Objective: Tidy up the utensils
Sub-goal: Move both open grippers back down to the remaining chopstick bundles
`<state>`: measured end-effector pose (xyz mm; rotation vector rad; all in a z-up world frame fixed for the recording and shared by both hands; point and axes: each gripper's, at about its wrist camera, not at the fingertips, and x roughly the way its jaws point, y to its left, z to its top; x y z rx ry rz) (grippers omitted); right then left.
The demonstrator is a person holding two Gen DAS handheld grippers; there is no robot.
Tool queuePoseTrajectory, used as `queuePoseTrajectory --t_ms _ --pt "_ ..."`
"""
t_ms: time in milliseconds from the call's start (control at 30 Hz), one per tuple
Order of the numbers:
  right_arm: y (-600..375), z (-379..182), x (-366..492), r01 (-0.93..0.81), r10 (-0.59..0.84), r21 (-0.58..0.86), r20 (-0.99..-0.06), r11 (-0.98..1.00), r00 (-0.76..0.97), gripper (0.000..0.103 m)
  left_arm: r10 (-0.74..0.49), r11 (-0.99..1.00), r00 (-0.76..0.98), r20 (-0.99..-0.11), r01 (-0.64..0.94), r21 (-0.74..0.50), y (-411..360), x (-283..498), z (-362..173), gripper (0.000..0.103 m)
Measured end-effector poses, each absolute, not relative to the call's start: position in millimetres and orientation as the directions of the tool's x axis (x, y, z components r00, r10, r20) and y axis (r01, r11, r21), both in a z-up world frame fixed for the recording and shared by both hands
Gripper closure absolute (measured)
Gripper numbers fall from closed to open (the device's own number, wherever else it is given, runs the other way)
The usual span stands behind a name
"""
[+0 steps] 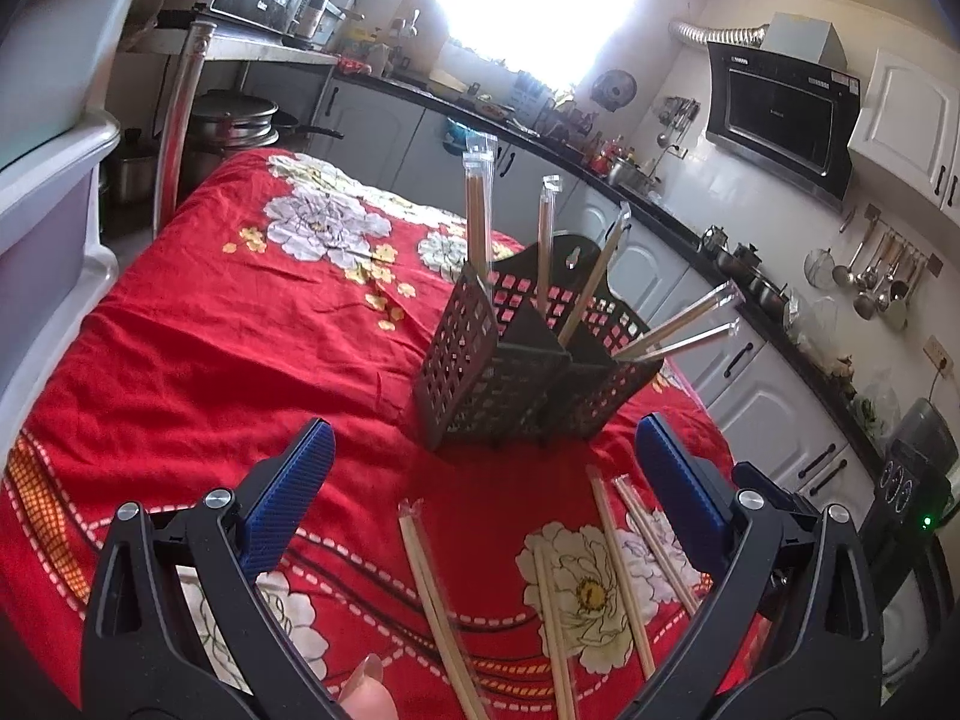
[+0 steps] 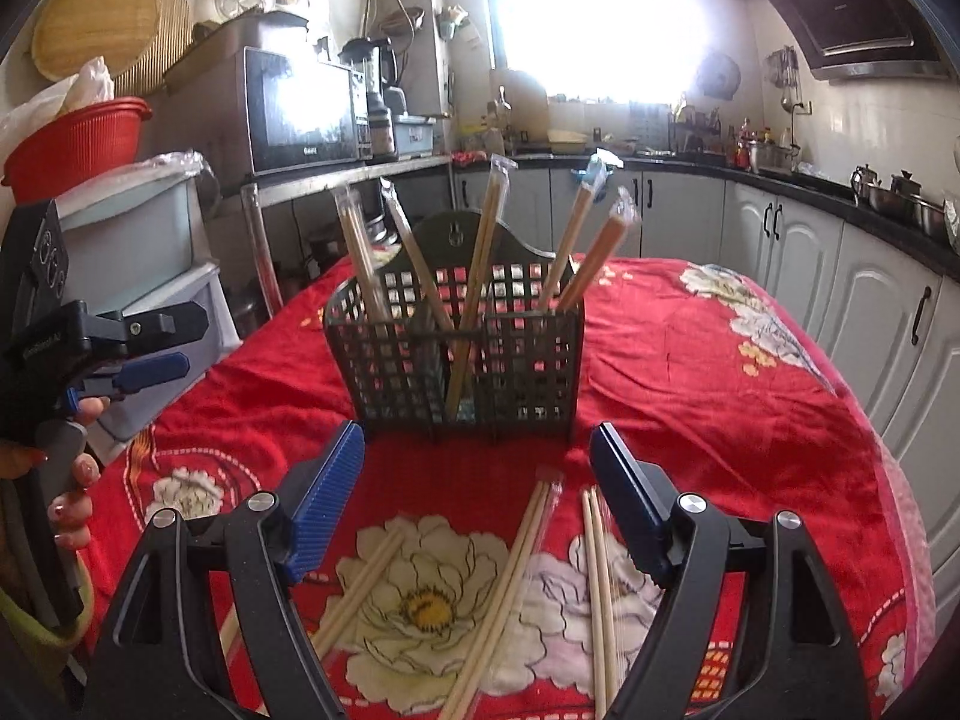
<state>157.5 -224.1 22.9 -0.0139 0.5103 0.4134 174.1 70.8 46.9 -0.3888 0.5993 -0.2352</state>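
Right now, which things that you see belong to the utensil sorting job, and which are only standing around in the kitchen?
Belong to the job:
black holder
wrapped chopsticks in the holder
wrapped chopsticks on the cloth
left gripper, open
right gripper, open

Just lying about:
microwave
red basin
range hood
hanging ladles

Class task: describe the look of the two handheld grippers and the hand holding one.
Each gripper, left gripper and right gripper, has black triangular-cutout arms, silver pivot bolts and blue ribbed pads on its jaws. The hand shows patterned nail polish and no visible sleeve.
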Motion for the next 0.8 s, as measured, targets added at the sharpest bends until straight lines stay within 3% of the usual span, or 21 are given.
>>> queuePoseTrajectory --t_ms 800 --pt "-239.7 -18.0 168.5 -0.377 0.381 0.144 -0.617 0.915 0.689 0.028 -0.301 0.930 0.715 -0.631 0.073 -0.361 54.9 180.0 -2.5 0.011"
